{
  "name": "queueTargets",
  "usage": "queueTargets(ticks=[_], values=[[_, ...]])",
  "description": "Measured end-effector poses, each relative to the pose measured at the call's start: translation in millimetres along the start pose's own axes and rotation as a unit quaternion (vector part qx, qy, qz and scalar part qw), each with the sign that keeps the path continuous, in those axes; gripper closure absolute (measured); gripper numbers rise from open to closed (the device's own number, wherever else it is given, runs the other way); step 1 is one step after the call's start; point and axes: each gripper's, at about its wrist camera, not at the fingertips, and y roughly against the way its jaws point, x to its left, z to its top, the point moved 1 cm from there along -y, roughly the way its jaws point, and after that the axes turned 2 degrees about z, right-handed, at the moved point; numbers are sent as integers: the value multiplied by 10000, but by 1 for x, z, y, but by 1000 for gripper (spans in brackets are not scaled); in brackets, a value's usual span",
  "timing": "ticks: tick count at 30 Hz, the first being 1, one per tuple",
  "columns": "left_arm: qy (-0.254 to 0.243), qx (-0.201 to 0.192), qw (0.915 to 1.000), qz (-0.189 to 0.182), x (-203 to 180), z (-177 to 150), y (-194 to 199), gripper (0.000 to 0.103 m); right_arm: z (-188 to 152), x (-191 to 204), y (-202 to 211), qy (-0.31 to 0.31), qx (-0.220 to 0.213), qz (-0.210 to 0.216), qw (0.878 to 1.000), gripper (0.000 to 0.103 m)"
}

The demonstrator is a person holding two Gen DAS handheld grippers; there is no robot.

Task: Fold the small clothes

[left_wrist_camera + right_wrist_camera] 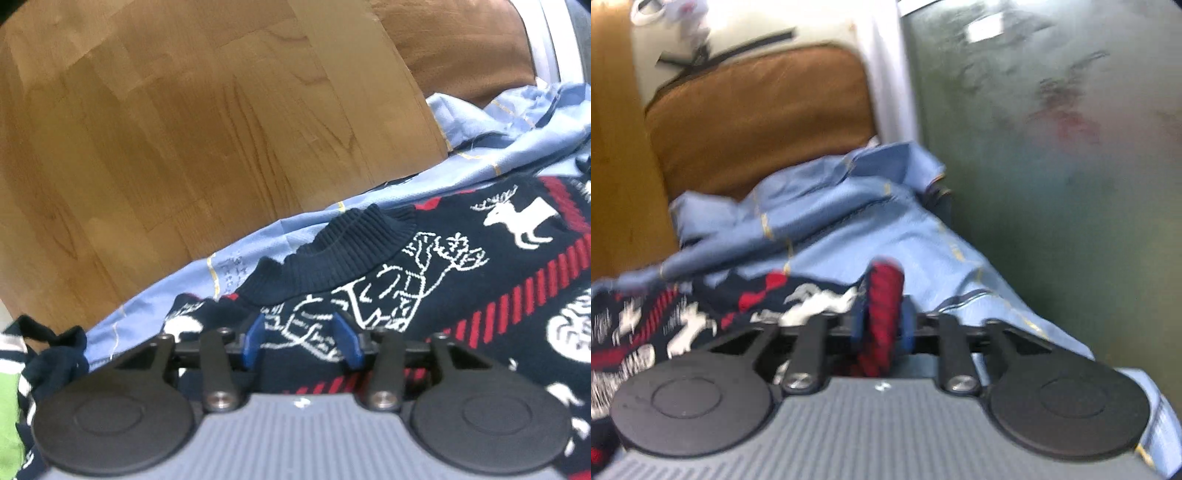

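My left claw (pixel 301 339) stands part-open over the navy reindeer sweater (pixel 461 295), pads clear of the knit; the sweater lies on a blue cloth (pixel 480 162) by the wooden floor's (pixel 184 129) edge. My right claw (pixel 882 325) straddles a red-striped fold (pixel 884 295) of it; whether it grips, I cannot tell.

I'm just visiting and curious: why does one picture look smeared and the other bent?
Right wrist view: motion blur smears the sweater and the blue cloth, and the wall at right is soft. Left wrist view: sharper, the reindeer pattern on the sweater reads clearly, though the fisheye lens bows the wooden floor.

no readable text, labels, brands or numbers anywhere
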Motion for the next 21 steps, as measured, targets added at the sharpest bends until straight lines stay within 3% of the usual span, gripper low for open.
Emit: queueTargets(ticks=[4, 7, 11, 14, 16, 19, 21], values=[[598, -419, 9962, -469, 50, -13, 56, 56, 3, 12, 46, 100, -566, 251, 9980, 49], [922, -740, 9901, -751, 87, -45, 105, 52, 2, 46, 71, 568, -621, 840, 9929, 49], [1236, -879, 9862, -665, 131, -110, 155, 49, -4, 109, 90, 1159, -520, 1861, 9743, 49], [1468, -676, 9864, -296, 161, -160, 174, 48, -12, 177, 101, 1743, -318, 2680, 9470, 49], [1563, -457, 9867, 5, 175, -189, 178, 48, -20, 230, 112, 2206, -201, 3183, 9217, 49], [1745, -244, 9834, 439, 193, -219, 176, 48, -37, 313, 134, 2935, -46, 3913, 8722, 42], [1894, -239, 9798, 599, 201, -228, 174, 48, -51, 372, 150, 3417, 59, 4341, 8335, 31]])
